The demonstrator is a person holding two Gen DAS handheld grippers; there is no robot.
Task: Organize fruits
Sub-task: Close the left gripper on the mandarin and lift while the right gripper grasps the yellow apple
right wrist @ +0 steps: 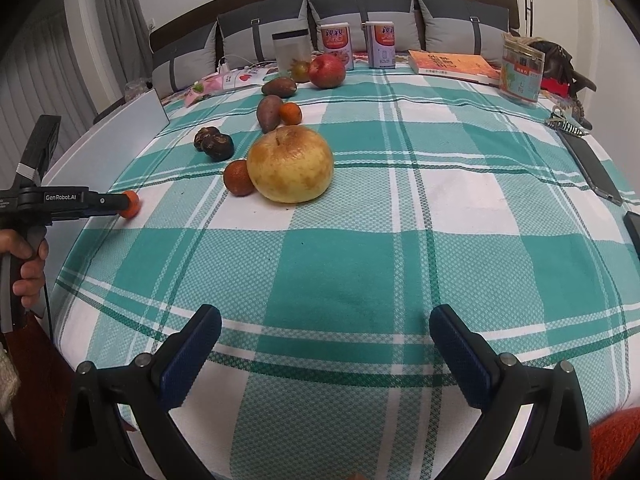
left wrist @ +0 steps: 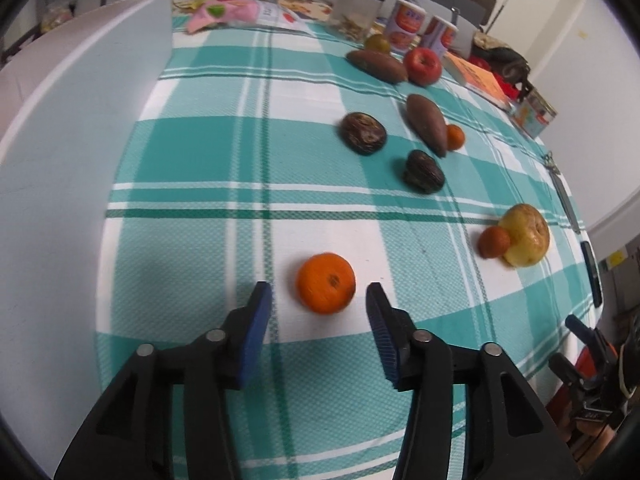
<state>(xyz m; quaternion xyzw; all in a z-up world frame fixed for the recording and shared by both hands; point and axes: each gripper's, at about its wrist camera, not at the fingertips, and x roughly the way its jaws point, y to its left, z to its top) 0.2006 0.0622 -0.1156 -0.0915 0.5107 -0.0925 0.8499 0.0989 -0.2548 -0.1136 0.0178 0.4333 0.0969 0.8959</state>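
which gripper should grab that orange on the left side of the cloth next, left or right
Left. The left gripper is open with the orange just ahead, between its fingertips. The right gripper is open over bare tablecloth, and the orange lies far off to its left.

A: What is seen at the far edge?

B: A teal-and-white checked cloth (right wrist: pixel 360 272) is spread over the surface. Two printed tins (right wrist: pixel 337 46) are stood beside a clear lidded container (right wrist: pixel 289 50), with grey cushions (right wrist: pixel 264 32) lined up behind.

A: And to the right?

B: An orange book (right wrist: pixel 454 66) is laid flat near a printed packet (right wrist: pixel 520 74). A dark phone (right wrist: pixel 592 168) is placed at the cloth's edge.
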